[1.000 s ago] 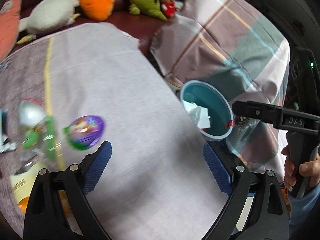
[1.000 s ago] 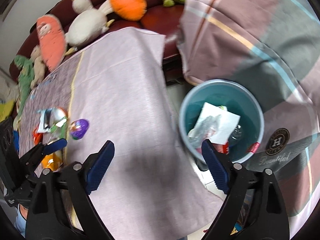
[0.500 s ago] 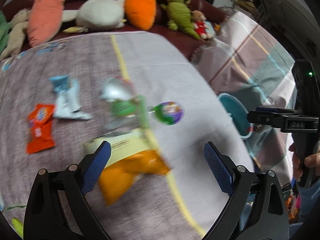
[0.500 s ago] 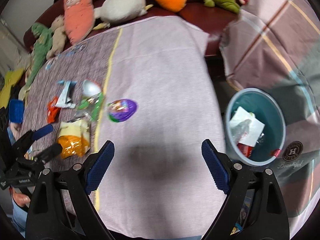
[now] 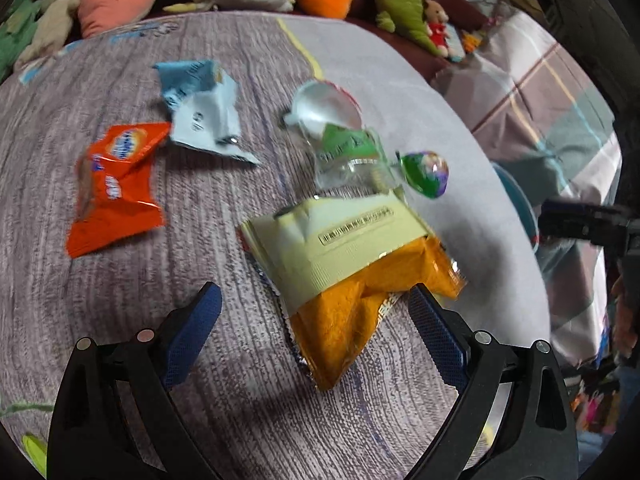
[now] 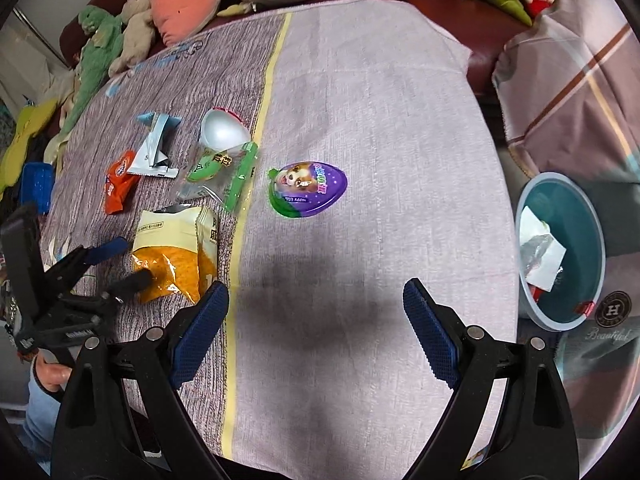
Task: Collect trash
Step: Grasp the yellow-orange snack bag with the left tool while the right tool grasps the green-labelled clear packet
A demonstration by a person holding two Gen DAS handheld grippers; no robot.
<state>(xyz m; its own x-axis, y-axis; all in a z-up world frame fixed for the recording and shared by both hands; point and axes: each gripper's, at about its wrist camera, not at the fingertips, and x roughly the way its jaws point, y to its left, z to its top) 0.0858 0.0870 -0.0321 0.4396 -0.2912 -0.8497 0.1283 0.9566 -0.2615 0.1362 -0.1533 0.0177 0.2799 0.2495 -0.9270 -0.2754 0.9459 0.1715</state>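
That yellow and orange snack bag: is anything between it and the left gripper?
Nothing visible. The left gripper is open right over the yellow and orange snack bag, whose lower end already lies between the fingers.

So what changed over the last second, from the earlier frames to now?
Both open grippers swung from the teal plastic bin toward the scattered wrappers. The left gripper now straddles the cream-and-orange foil snack bag; the right gripper hangs over bare cloth. Nothing grasped or released; wrappers unmoved.

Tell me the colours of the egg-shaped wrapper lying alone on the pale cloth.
Purple with a green edge, printed with a puppy picture; clearest in the right wrist view.
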